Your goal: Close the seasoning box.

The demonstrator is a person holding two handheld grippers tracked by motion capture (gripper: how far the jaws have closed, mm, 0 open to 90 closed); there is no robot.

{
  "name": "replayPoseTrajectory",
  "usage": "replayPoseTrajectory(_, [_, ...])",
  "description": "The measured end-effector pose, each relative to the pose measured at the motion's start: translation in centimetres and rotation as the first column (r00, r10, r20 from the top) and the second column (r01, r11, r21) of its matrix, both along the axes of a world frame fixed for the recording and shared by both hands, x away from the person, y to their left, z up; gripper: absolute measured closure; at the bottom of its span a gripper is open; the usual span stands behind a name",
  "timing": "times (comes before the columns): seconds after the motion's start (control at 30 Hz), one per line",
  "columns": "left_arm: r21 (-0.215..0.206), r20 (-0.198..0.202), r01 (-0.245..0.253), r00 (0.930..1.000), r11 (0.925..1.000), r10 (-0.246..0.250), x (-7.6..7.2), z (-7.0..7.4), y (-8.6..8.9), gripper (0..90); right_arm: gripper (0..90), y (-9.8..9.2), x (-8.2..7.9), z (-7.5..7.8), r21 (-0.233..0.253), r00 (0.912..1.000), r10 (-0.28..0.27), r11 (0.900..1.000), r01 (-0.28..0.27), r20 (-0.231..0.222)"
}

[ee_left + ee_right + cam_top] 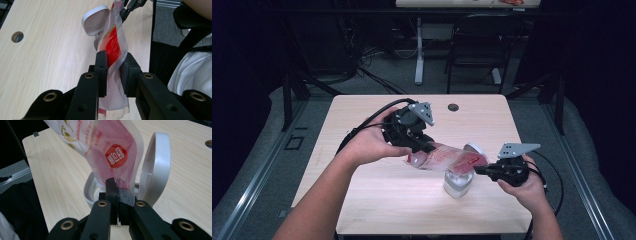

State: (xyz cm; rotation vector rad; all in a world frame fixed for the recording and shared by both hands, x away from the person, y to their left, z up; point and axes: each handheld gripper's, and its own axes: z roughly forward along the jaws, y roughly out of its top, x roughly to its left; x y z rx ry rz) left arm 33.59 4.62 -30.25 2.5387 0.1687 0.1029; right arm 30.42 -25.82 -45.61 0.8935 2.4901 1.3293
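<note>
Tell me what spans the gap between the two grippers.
The clear red-printed bag, clamped by left gripper and right gripper, above the white container, per the high view.

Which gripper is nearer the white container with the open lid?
Right. The right gripper pinches the pouch end just above the white container; the left gripper clamps the pouch's far end, away from it.
</note>
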Motion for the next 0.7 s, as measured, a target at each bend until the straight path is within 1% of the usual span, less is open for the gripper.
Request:
replayPoseTrajectory(0.33, [-0.003, 0.000, 0.007, 1.0000, 1.0000, -0.007, -0.03, -0.04, -0.34, 77.7, 89.2, -0.17, 0.10, -0.23, -0.006, 0.9999, -0.006, 1.000, 0.006, -0.009])
replayPoseTrajectory(0.7, [-0.008, -0.001, 0.001, 1.0000, 1.0000, -0.001, -0.06, 0.05, 0.05, 77.8, 89.2, -0.09, -0.13, 0.12, -0.013, 1.0000, 0.000, 1.000, 0.000, 0.002])
